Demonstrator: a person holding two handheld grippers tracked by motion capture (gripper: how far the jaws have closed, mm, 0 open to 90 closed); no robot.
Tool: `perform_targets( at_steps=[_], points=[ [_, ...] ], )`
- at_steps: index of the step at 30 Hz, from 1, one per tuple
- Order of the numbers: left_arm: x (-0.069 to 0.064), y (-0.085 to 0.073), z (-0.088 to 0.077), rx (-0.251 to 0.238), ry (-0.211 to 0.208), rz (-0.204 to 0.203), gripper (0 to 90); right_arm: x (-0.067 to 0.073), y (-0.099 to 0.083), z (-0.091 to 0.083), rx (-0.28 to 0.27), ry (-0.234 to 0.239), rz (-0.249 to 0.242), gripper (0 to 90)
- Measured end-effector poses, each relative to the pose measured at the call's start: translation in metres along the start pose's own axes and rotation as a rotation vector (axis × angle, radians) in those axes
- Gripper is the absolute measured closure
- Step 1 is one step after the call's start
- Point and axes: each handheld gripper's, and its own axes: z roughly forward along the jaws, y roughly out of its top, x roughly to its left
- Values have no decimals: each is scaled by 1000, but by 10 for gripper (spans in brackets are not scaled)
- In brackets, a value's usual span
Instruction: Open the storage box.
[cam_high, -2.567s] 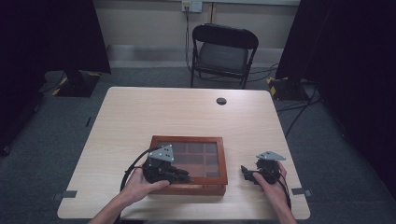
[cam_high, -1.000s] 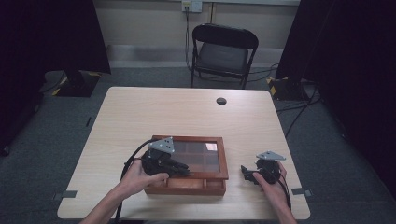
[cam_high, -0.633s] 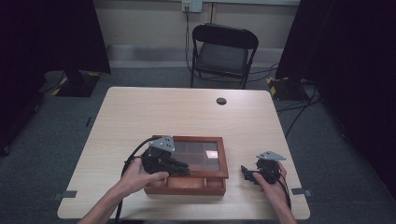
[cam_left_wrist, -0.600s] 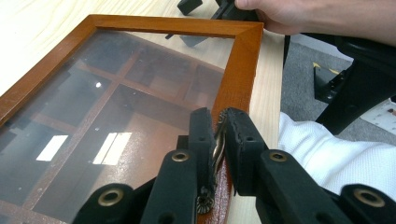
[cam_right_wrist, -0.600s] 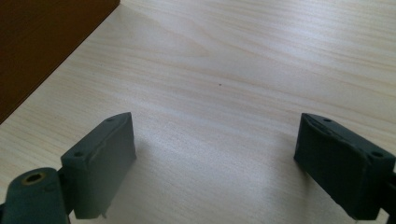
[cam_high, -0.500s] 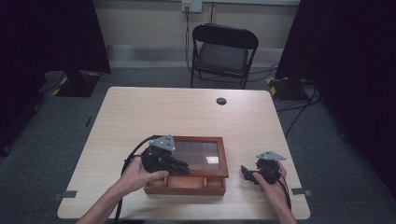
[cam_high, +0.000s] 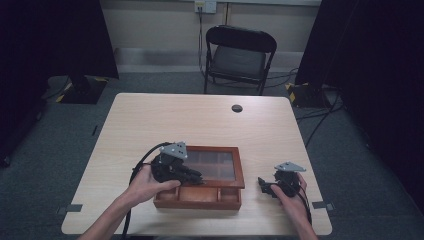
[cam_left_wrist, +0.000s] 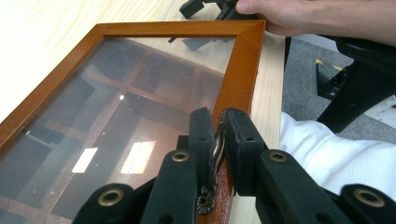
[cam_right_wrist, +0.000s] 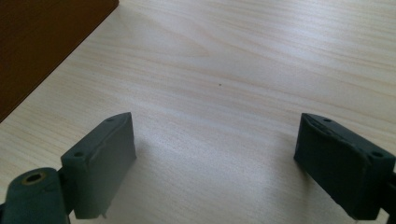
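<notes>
Lifted further since the earlier frame, the lid (cam_high: 215, 162) tilts over its box (cam_high: 197, 196) at the worktop's (cam_high: 200, 120) near edge. Left hand-held gripper (cam_left_wrist: 217, 140) pinches the latch (cam_left_wrist: 217, 147); right one (cam_right_wrist: 215, 158) rests wide open. A slipping pinch could slam the glass.

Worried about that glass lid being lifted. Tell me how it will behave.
The lid is probably rigid: a wooden frame around glass, so likely fragile if dropped. The left hand-held gripper pinches only a small metal clasp, so it may slip.
</notes>
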Motion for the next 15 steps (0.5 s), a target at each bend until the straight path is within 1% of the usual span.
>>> perform_targets(
  at_steps=[1,4,5,7,9,15],
  points=[
    [0,1,-1,-2,2,-5,812,0,0,0,0,0,0,111],
    [0,2,-3,-18,6,-1,812,0,0,0,0,0,0,111],
    [1,3,-4,-11,5,6,812,0,0,0,-1,0,2,111],
    [0,4,-4,-17,10,-1,812,0,0,0,0,0,0,111],
    [2,5,-5,-10,4,8,812,0,0,0,0,0,0,111],
    [2,8,-6,-13,9,4,813,0,0,0,0,0,0,111]
  ],
)
